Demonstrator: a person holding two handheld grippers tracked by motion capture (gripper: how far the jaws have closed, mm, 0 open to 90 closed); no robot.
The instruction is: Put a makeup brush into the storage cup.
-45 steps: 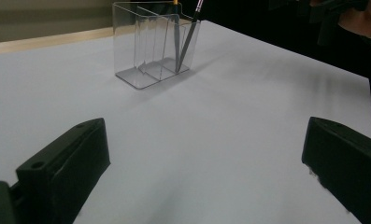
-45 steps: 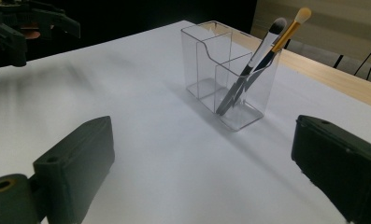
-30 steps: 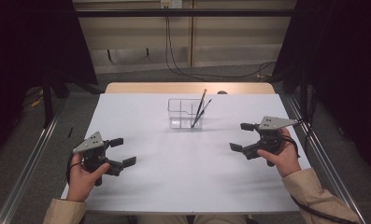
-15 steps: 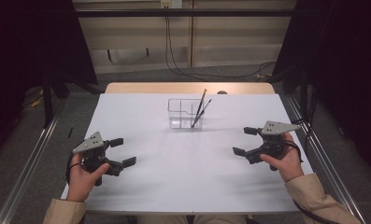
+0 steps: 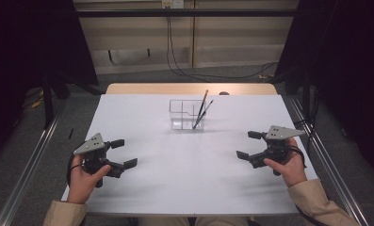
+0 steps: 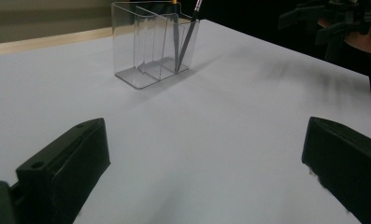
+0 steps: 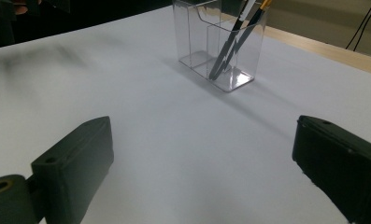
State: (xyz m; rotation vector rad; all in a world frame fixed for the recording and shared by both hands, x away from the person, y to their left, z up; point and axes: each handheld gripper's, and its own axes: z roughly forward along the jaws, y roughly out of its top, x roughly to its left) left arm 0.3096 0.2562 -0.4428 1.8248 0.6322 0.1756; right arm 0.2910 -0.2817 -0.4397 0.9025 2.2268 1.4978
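Note:
A clear plastic organizer [image 5: 184, 115] with several compartments stands at the back middle of the white table [image 5: 189, 188]. Two pencils [image 5: 201, 110] lean in its right-hand compartment. My left gripper [image 5: 126, 152] rests at the front left, open, nothing between its jaws. My right gripper [image 5: 245, 144] is held at the right side, open and empty too. In the left gripper view the organizer [image 6: 146, 51] and pencils [image 6: 185, 37] lie ahead of the left gripper [image 6: 202, 172]. In the right gripper view the organizer [image 7: 206, 37] stands beyond the right gripper [image 7: 206, 172].
A wooden strip [image 5: 189, 88] borders the table's far edge. Metal rails [image 5: 330, 165] run along the floor on both sides, and cables [image 5: 213, 75] trail on the floor behind. In the left gripper view the other hand's gripper [image 6: 323, 21] sits at the far right.
My right gripper has drifted a little to the right and nearer the table's front edge. The left gripper and the organizer have stayed put.

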